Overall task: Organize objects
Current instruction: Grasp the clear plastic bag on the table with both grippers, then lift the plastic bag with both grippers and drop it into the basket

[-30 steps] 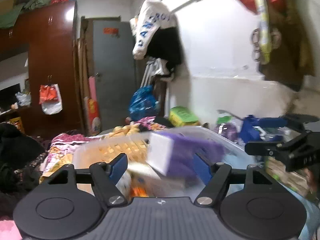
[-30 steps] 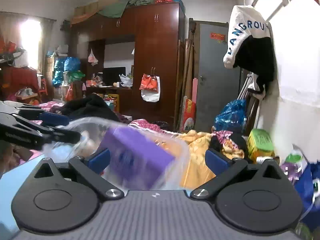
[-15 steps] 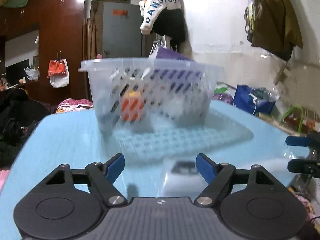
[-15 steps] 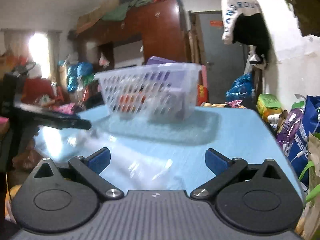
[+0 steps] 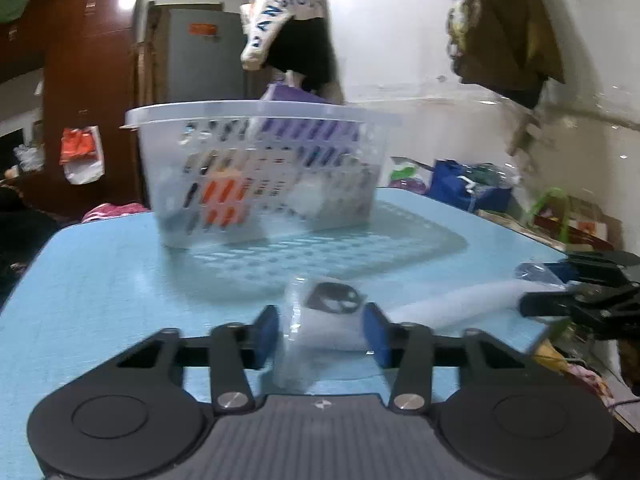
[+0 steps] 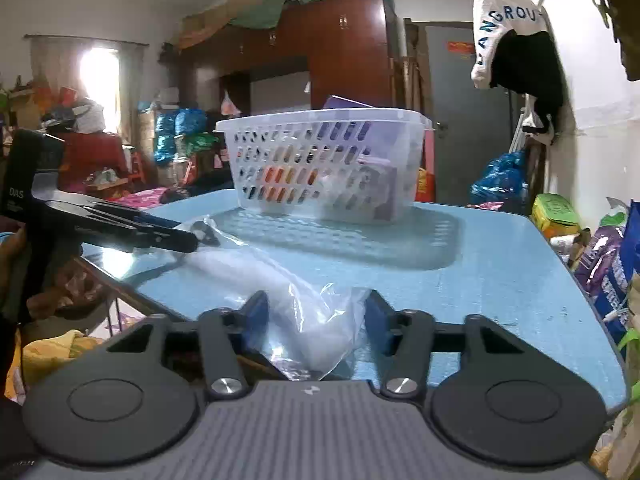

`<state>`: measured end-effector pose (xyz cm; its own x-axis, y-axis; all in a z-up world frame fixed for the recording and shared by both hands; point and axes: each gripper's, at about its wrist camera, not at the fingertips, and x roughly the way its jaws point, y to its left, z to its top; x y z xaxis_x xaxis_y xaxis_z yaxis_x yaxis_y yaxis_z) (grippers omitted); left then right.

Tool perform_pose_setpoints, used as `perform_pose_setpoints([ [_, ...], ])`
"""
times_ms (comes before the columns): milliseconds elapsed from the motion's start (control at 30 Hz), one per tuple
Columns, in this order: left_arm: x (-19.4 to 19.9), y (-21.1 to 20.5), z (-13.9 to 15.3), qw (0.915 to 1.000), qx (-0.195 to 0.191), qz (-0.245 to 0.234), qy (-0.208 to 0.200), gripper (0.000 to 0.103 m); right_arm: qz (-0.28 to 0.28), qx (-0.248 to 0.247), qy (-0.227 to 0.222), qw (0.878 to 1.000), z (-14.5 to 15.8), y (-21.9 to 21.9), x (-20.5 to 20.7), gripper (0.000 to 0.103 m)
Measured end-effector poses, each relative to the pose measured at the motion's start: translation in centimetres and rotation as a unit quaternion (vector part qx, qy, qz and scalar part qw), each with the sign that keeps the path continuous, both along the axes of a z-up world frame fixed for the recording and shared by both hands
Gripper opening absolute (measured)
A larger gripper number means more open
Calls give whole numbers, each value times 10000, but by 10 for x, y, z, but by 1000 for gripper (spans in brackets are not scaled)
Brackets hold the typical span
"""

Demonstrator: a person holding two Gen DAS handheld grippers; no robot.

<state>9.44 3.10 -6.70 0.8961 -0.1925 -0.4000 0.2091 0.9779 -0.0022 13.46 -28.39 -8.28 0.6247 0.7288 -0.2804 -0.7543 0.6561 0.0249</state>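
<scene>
Clear plastic-wrapped white bundle (image 5: 332, 320) with a dark printed patch lies on the light blue tabletop (image 5: 100, 292), near my edge, stretched sideways between both tools. I've got one end between the left tongs (image 5: 324, 334); they're closing, wrap sits between the blue pads (image 5: 266, 334), right pad looks on it, left pad not clearly touching yet. Two-ended hold makes sense to me: the long floppy package would sag from one end. Behind it, the translucent perforated plastic basket (image 5: 260, 176) stands on its flat perforated lid (image 5: 360, 244), already holding a purple box (image 5: 296, 120) and an orange-faced item, so probably the drop target. Right tongs (image 6: 316, 320) closing too, crinkled loose wrap (image 6: 316, 324) bunched between their pads; contact uncertain. Next: finish both squeezes, lift level together.
</scene>
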Motion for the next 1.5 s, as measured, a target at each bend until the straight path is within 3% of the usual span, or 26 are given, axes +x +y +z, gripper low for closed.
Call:
perform_pose_setpoints([
  [200, -6, -13, -2, 9994, 248, -122, -196, 39, 156, -52, -112, 9998, -2, 0, -1, 37],
  [367, -6, -5, -3, 9994, -57, -298, -192, 33, 252, -50, -163, 9995, -1, 0, -1, 26],
  [433, -6, -2, -2, 9991, -184, -297, -222, 26, 276, -44, -178, 9995, 0, 0, 0, 22],
  [600, -9, -1, 1, 9986, -260, -357, -292, 19, 284, -15, -249, 9993, 4, -2, 1, 19],
  [1067, -17, -3, 16, 9978, -233, -319, -536, 18, 333, 73, -482, 9983, 21, -4, 2, 19],
  [1233, -21, -4, 49, 9955, -95, -212, -923, 18, 374, 202, -898, 9950, 58, 6, 5, 19],
  [1500, 11, 13, 139, 9872, 136, 272, -1568, 18, 445, 345, -1357, 9891, 134, 47, 46, 19],
])
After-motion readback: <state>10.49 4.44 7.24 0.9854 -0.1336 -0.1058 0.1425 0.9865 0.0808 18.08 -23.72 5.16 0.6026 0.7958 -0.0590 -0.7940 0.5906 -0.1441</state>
